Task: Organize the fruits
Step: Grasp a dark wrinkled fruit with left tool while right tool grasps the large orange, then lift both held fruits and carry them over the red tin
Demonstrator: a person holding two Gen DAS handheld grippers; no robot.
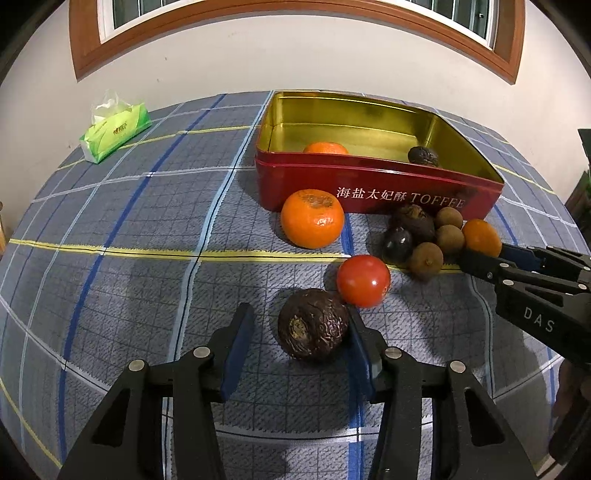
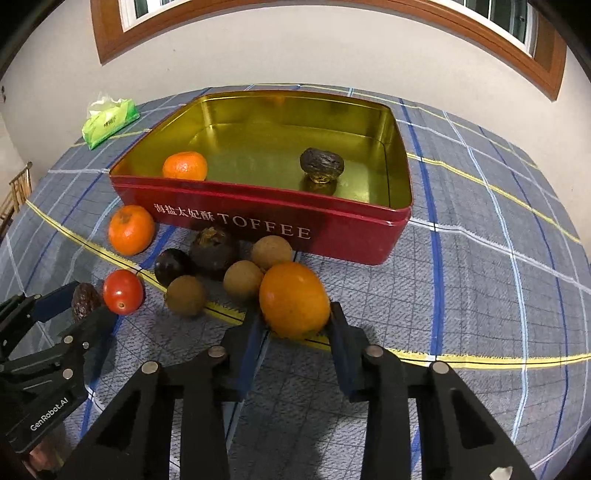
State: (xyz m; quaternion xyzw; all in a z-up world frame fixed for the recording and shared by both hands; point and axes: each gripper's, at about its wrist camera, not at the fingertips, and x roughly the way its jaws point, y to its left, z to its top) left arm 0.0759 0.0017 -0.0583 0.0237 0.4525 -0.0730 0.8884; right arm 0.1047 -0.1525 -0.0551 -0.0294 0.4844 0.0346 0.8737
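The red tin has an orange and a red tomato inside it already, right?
Not quite. The red tin holds a small orange and a dark wrinkled fruit, not a tomato. The red tomato lies outside on the tablecloth, in front of the tin. The right wrist view shows this best.

Black hand-held gripper point(image 1: 301, 323), blue pads, silver rivets

A home: checked tablecloth point(image 1: 147, 258), tissue pack point(image 1: 114, 127), wood-framed window point(image 1: 295, 22).

Three oranges point(image 2: 294, 299), three brown longans point(image 2: 243, 279), one tomato point(image 2: 122, 291), perhaps four dark wrinkled fruits point(image 1: 313, 324), one tin point(image 2: 258, 218), one tissue pack point(image 2: 110, 122).
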